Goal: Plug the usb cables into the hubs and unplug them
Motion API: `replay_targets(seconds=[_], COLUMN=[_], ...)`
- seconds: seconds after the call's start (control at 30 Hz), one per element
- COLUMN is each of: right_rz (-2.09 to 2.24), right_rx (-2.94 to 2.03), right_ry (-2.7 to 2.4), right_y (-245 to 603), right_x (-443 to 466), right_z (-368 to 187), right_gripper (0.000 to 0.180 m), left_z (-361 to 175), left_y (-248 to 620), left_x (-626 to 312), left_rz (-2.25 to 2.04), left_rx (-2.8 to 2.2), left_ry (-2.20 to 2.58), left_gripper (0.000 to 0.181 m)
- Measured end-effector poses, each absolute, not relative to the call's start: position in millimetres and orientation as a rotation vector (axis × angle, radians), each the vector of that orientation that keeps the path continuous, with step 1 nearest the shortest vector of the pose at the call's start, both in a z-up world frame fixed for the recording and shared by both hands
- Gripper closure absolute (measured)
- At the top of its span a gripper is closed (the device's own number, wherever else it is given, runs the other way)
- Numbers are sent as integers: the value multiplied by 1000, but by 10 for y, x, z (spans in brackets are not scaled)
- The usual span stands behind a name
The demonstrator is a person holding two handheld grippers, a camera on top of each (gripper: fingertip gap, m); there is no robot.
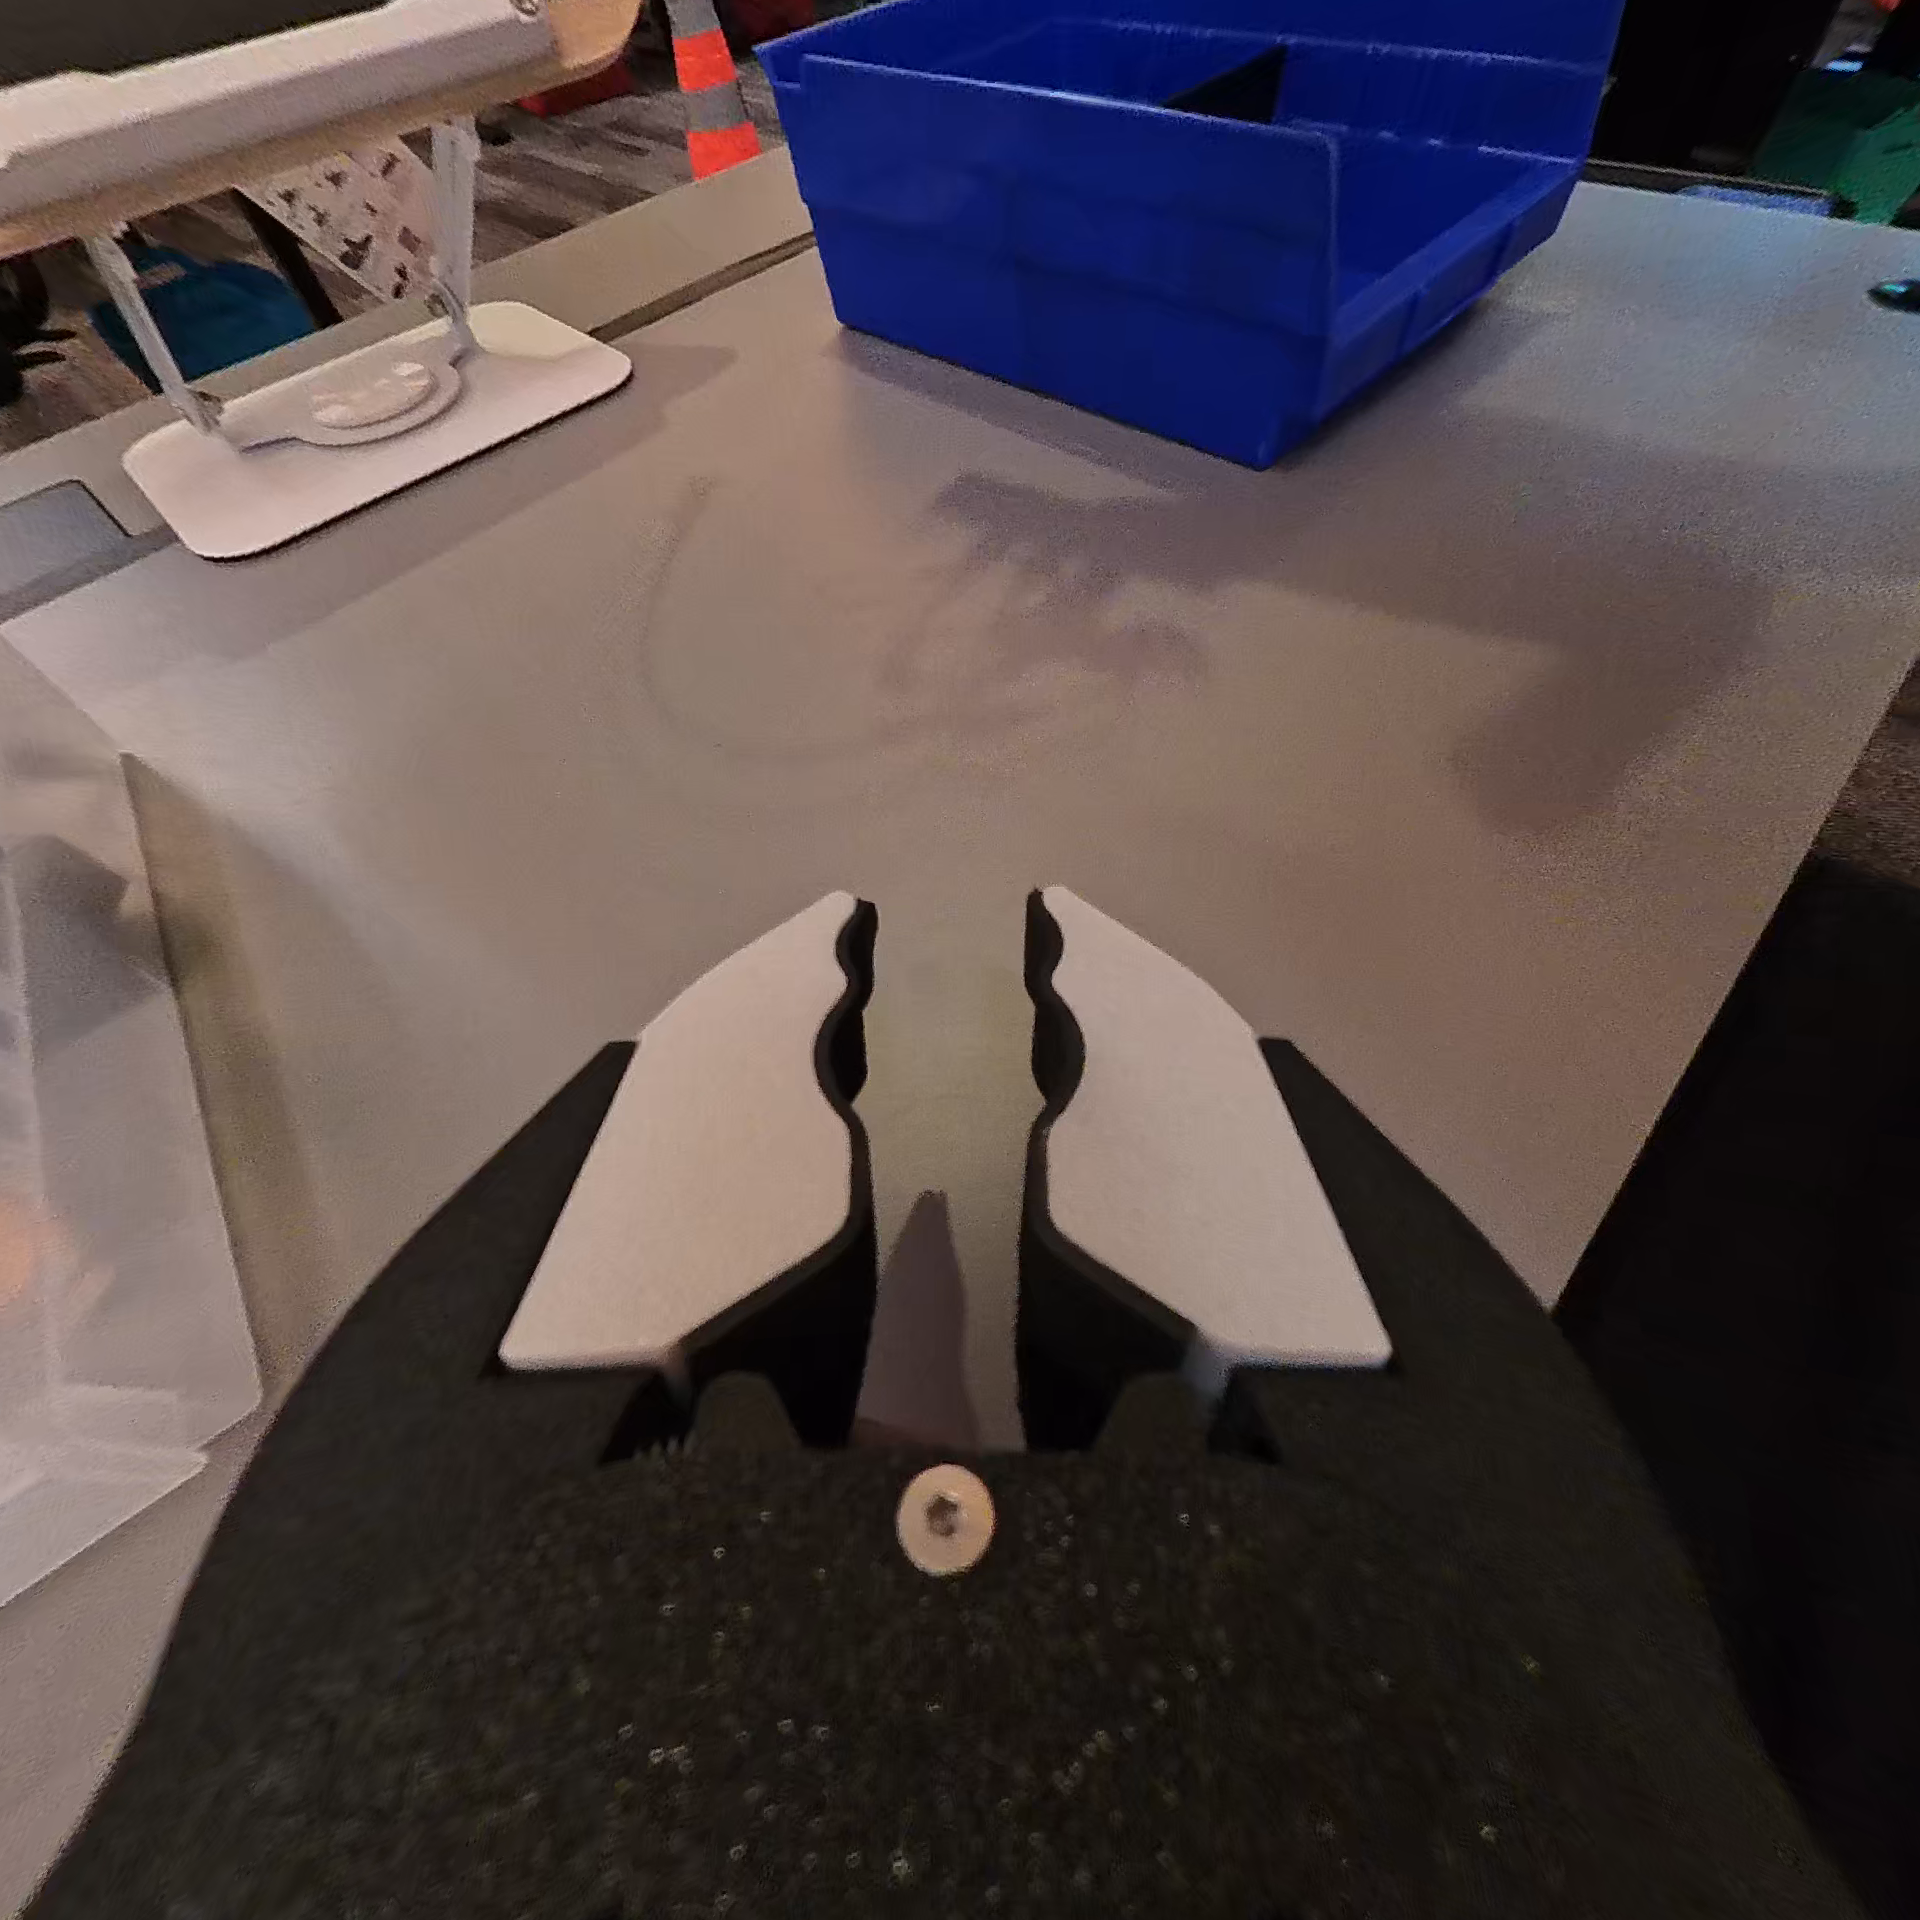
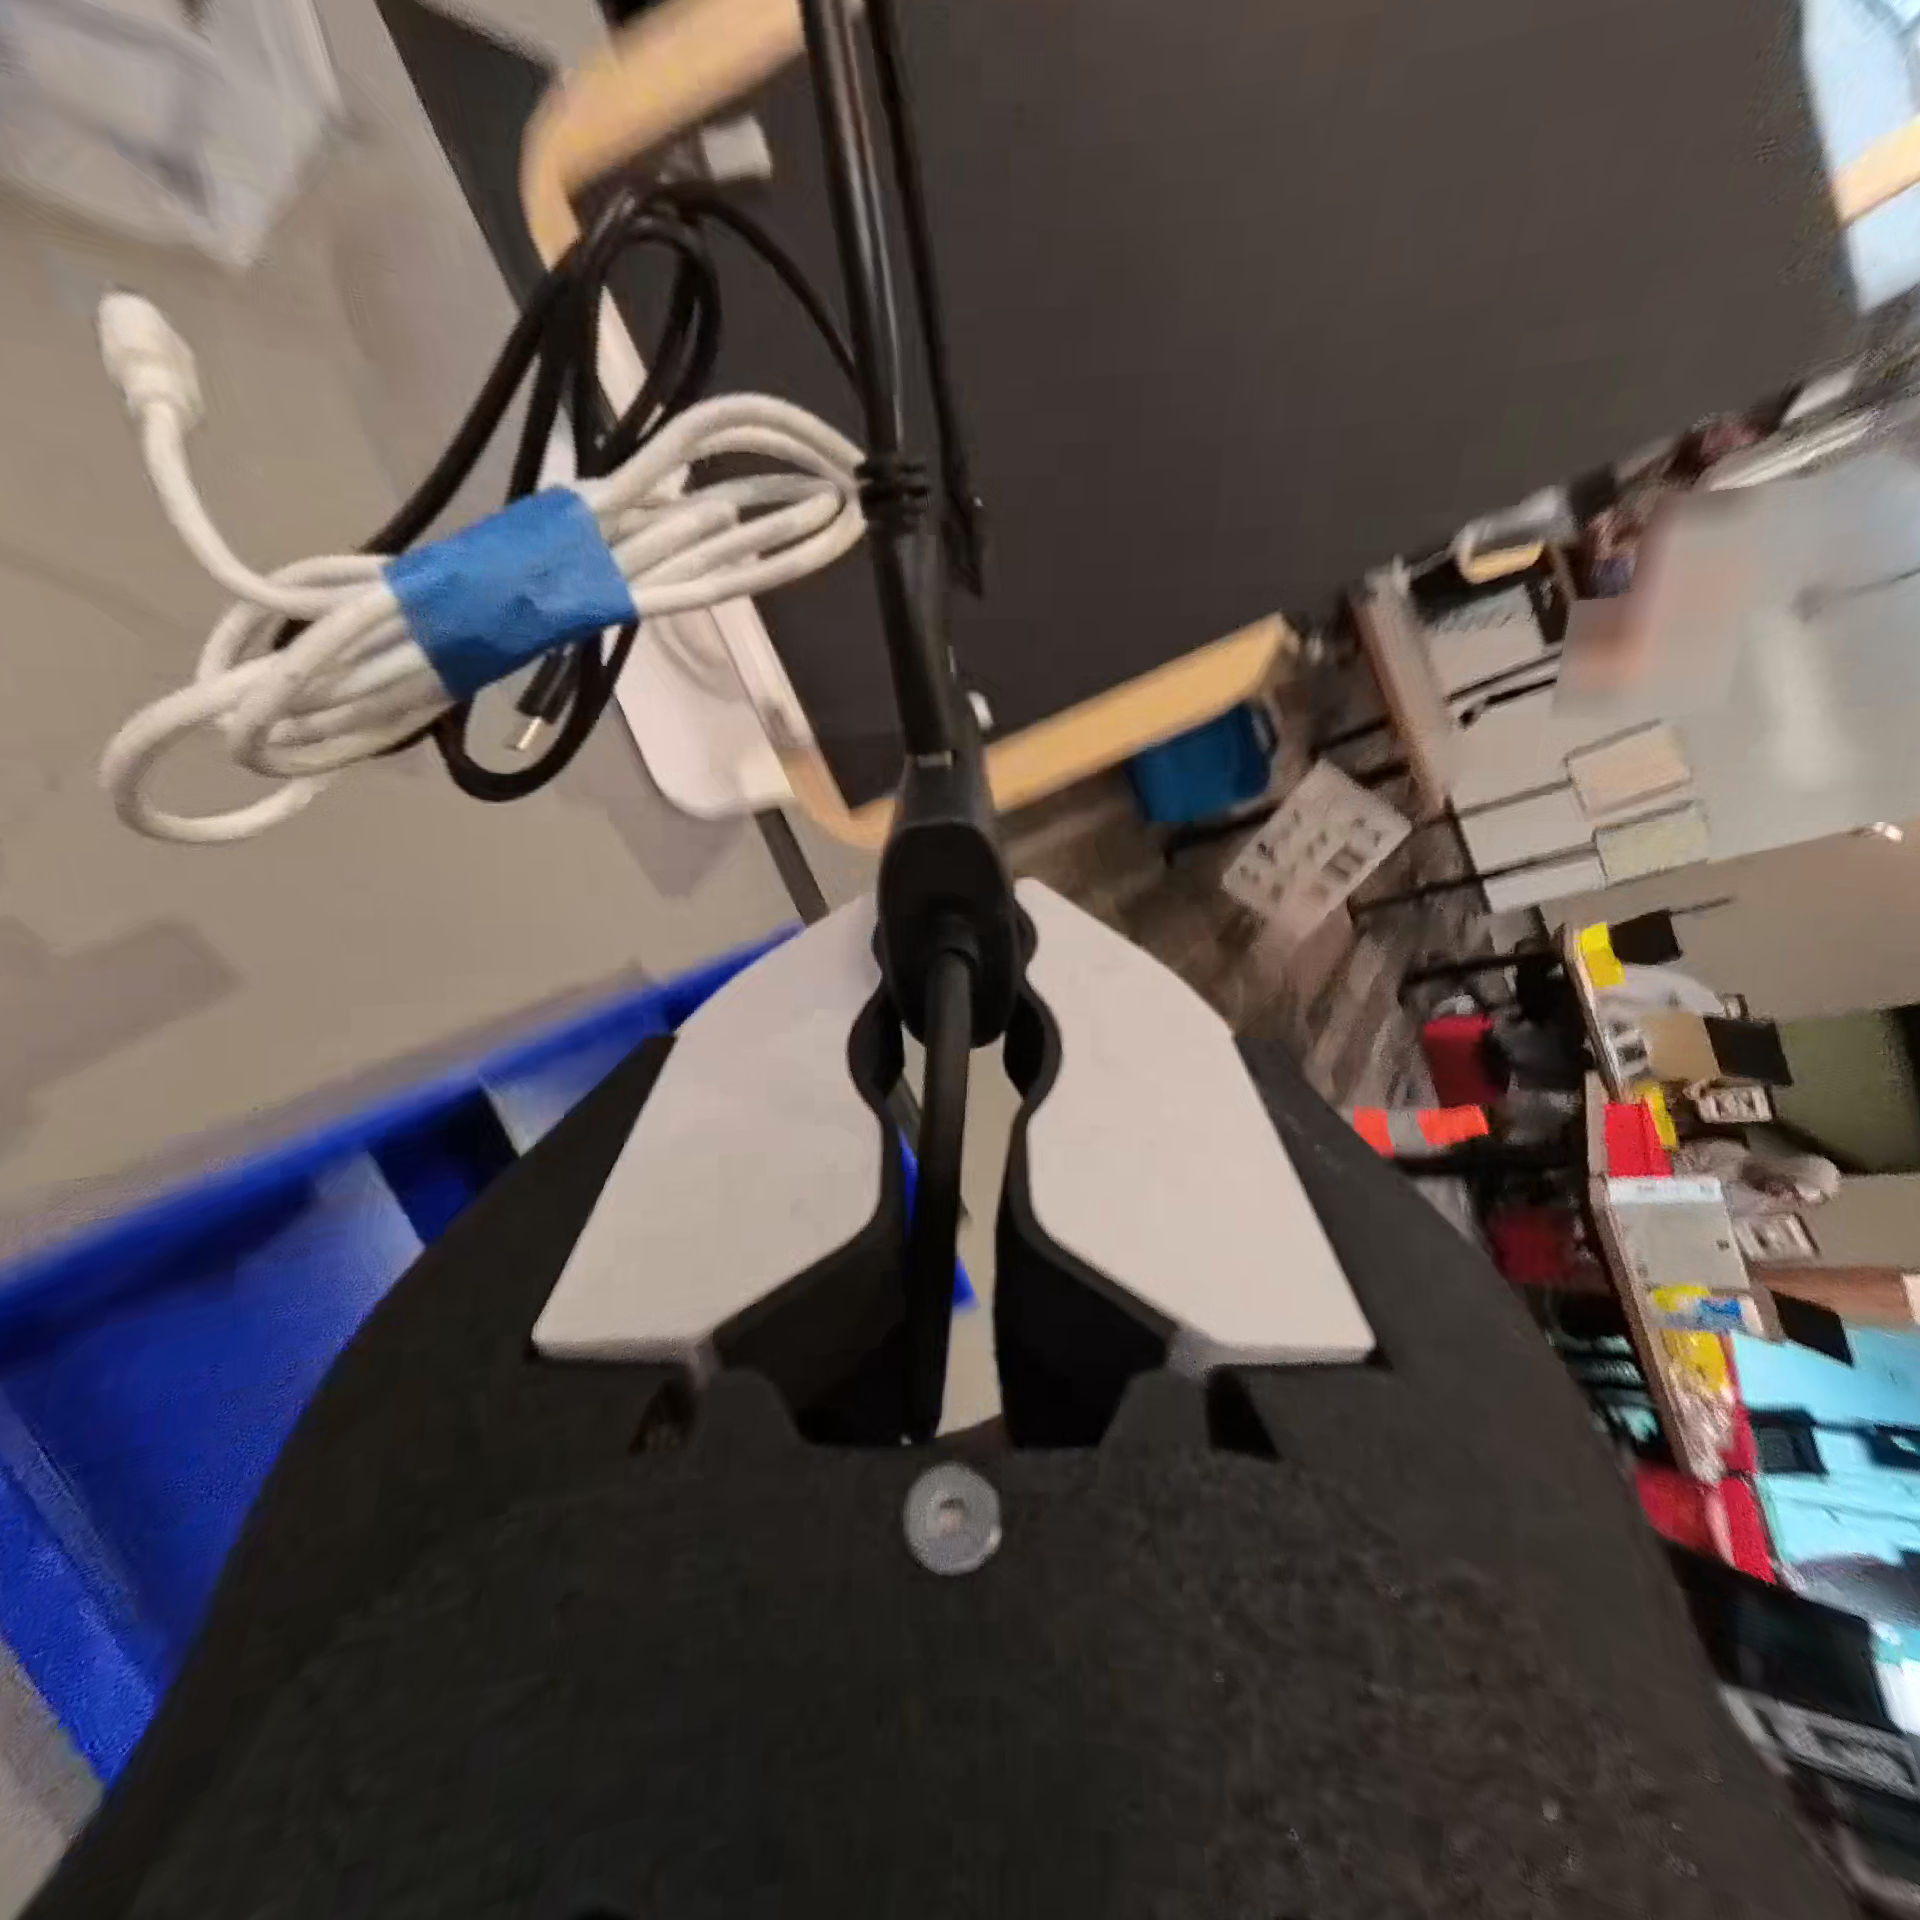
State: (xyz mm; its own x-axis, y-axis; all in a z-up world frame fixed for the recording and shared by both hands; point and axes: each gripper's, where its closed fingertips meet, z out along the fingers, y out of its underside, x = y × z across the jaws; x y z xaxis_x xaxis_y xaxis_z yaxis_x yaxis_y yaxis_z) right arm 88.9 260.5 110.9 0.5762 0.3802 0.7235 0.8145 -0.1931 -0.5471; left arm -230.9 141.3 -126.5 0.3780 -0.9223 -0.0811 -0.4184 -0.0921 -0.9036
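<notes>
Left hand-held gripper [image 1: 951, 914]: jaws parted and empty above the grey bench [image 1: 1039, 644], short of the blue bin [image 1: 1174, 239]. Right hand-held gripper [image 2: 951, 935]: clamped on a black cable plug [image 2: 940, 894], raised beyond the blue bin; a taped white cable bundle [image 2: 499, 592] hangs alongside.

grippers: 2, one per wrist view – left gripper [image 1: 951, 904], right gripper [image 2: 951, 935]
blue bin [image 1: 1174, 281]: 1, seen in both views
white stand [image 1: 384, 416]: 1, on tabletop [image 1: 935, 675]
orange-grey cone [image 1: 712, 94]: 1, behind tabletop
clear plastic container [image 1: 94, 1143]: 1, left edge, blurred
white cable bundle [image 2: 343, 644]: 1
blue tape band [image 2: 509, 592]: 1, around the bundle
black cables [image 2: 634, 312]: at least 2, exact count unclear
black plug [image 2: 940, 894]: 1, in right gripper
</notes>
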Motion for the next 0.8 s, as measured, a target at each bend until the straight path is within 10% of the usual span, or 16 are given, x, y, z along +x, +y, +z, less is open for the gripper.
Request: replay_targets(seconds=[0.03, 0.4, 0.8], right_rz=[-566, -518, -183], right_rx=[-1861, -2768, -2913], right_ry=[-1005, -1315, -1345], right_y=[2611, 2065, 2984], right_x=[1123, 2640, 1919], right_z=[1102, 261, -543], right_gripper=[165, 165, 165], left_z=[-1277, -1363, -1426], left_y=[1399, 1328, 1251], left_x=[-2303, -2241, -2231], left_rz=[-676, -686, -694], left_rx=[-1693, -1703, -1700], left_ry=[1202, 1264, 1328], left_gripper=[154, 156, 156])
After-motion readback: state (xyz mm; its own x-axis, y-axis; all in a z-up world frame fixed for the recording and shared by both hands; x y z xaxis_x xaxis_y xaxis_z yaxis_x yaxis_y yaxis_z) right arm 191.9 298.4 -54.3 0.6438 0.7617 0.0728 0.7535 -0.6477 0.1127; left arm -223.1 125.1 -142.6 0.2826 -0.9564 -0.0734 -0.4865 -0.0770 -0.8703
